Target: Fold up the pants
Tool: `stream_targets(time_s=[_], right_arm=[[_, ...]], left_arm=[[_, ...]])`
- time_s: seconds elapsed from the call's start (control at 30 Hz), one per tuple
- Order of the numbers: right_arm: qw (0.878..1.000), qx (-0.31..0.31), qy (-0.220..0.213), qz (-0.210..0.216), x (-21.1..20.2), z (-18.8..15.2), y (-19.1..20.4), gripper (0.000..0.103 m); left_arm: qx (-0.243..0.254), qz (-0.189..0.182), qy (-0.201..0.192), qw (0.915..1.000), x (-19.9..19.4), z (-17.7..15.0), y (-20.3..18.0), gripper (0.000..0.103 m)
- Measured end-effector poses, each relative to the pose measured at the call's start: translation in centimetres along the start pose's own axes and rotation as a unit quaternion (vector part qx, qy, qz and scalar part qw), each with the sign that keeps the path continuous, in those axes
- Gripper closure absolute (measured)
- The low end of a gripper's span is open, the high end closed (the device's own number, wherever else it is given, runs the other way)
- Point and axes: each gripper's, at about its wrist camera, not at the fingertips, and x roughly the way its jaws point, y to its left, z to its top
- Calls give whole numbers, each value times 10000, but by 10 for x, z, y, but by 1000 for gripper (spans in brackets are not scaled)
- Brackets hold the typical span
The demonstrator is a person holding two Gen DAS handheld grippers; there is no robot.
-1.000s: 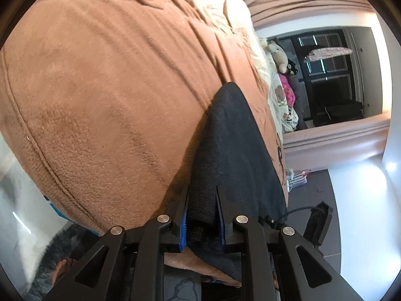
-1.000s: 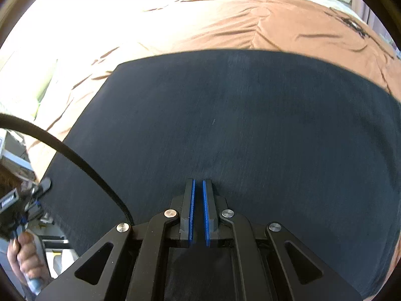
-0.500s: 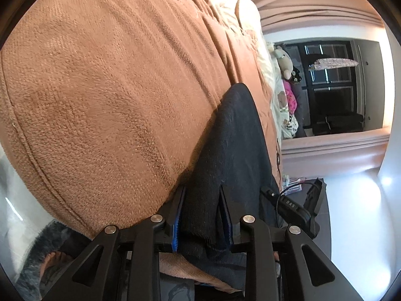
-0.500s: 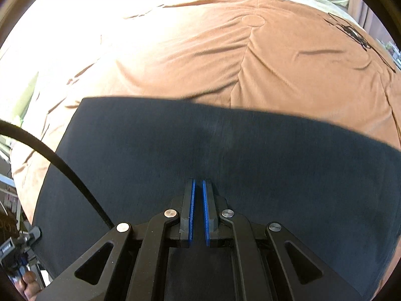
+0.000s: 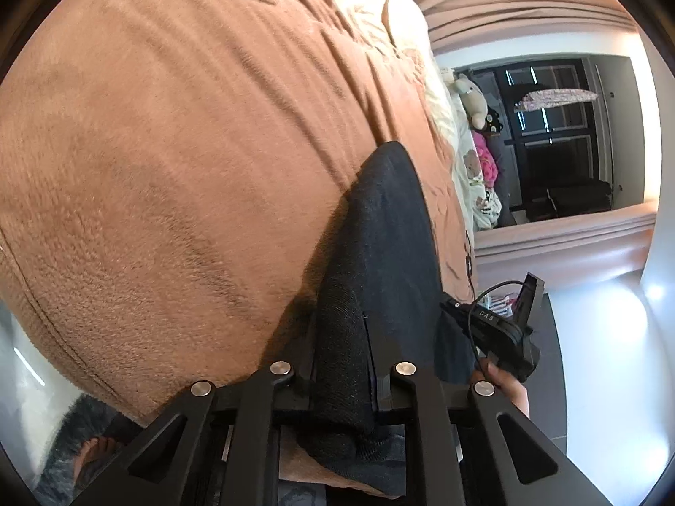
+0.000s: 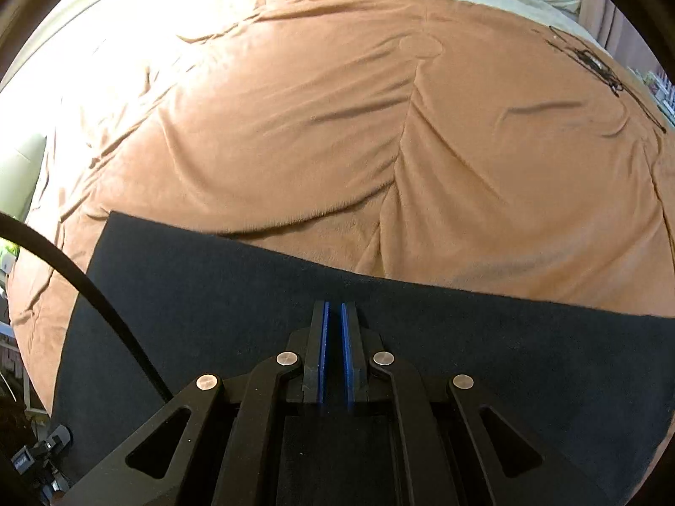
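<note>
Dark pants lie on the brown blanket of the bed.
Left tongs have just been closing — pinching a fold of the pants; right tongs — pressed together, empty, above the cloth.

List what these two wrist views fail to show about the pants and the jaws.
- Left wrist view: the left gripper has just been closing on the pants; cloth hides its pads.
- Right wrist view: the right gripper body covers the pants' near edge; the frame's edge crops them.
</note>
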Motion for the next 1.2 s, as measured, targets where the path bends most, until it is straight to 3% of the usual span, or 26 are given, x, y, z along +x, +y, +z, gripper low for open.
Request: stream_targets(time_s=[0.2, 0.37, 0.67, 0.77, 0.83, 0.93, 1.07, 1.13, 1.17, 1.2], right_arm=[[9983, -75, 263, 522, -7, -24, 2, 100], [9971, -311, 314, 622, -14, -61, 7, 100], [9915, -97, 357, 1250, -45, -119, 0, 100], [9862, 346, 444, 1554, -52, -137, -15, 100], [9887, 367, 307, 1422, -64, -146, -23, 100], [9853, 574, -40, 1610, -91, -156, -45, 100], [9828, 831, -572, 1544, -123, -165, -79, 99], [9783, 1019, -752, 1638, -135, -170, -99, 94], [9756, 1122, -859, 1680, -141, -173, -109, 83], [9742, 1203, -982, 1637, -147, -176, -120, 62]], left_arm=[[353, -96, -66, 9993, -9, 2, -29, 87], [707, -167, -98, 9973, -12, 3, -62, 88], [1464, -361, -25, 9886, -7, 1, -135, 87], [1725, -469, 27, 9839, -4, -4, -158, 87], [1882, -552, 76, 9805, -1, -8, -173, 87], [2136, -642, 172, 9747, 6, -15, -198, 87], [2452, -751, 315, 9660, 17, -29, -227, 87], [2591, -736, 386, 9623, 24, -37, -241, 87], [2658, -738, 414, 9603, 27, -41, -247, 87], [2718, -753, 441, 9584, 29, -44, -253, 87]])
